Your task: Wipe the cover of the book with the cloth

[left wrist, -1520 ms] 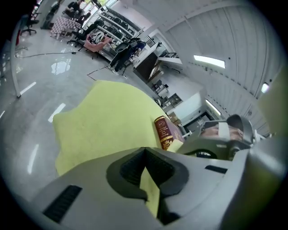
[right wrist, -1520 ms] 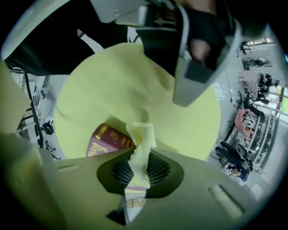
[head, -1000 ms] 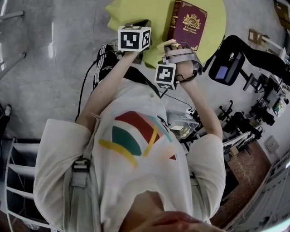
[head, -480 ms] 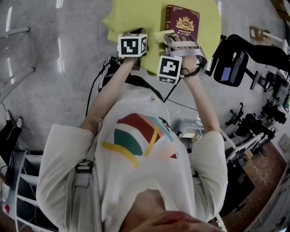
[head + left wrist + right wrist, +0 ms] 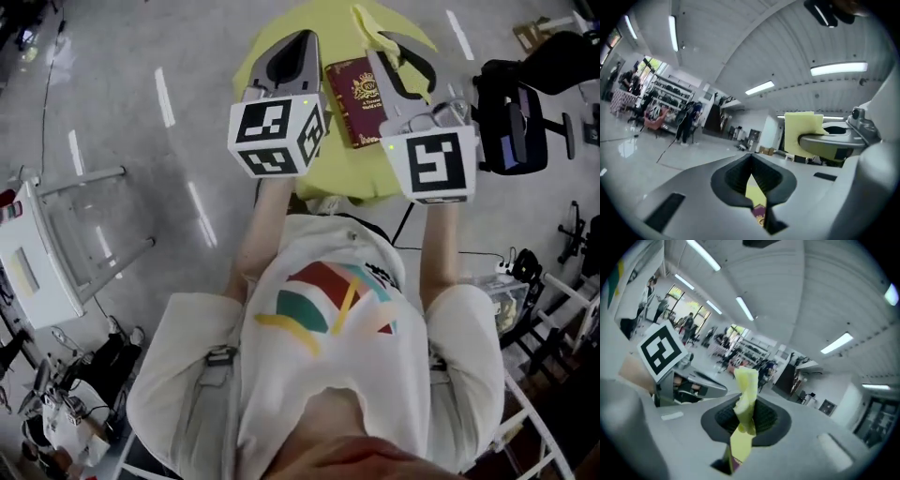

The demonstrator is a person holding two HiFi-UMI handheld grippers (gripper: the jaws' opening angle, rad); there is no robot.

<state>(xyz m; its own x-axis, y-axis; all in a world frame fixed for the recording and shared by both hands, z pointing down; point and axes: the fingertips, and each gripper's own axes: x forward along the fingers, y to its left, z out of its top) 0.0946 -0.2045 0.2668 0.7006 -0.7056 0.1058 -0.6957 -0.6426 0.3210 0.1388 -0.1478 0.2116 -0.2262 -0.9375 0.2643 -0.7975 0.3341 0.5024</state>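
Observation:
A maroon book (image 5: 354, 89) with a gold crest lies on the round yellow table (image 5: 267, 56) far below. Both grippers are held high, close to my head and well above the book. My left gripper (image 5: 302, 39) is shut with nothing between its jaws; in the left gripper view (image 5: 751, 163) a slit under the jaws shows a strip of table and book (image 5: 760, 216). My right gripper (image 5: 394, 42) is shut on the yellow cloth (image 5: 373, 22), which sticks up from the jaws as a twisted strip (image 5: 746, 397). The left gripper view shows the cloth (image 5: 802, 131) as a flat flap.
A black office chair (image 5: 511, 112) stands right of the table. A white wire rack (image 5: 42, 253) is on the floor at the left, and a cluttered workbench (image 5: 553, 281) is at the right. People stand far off in the hall (image 5: 686, 124).
Both grippers have risen from the table to near my head. The right one lifted the cloth off the book and rolled. The book stays on the table.

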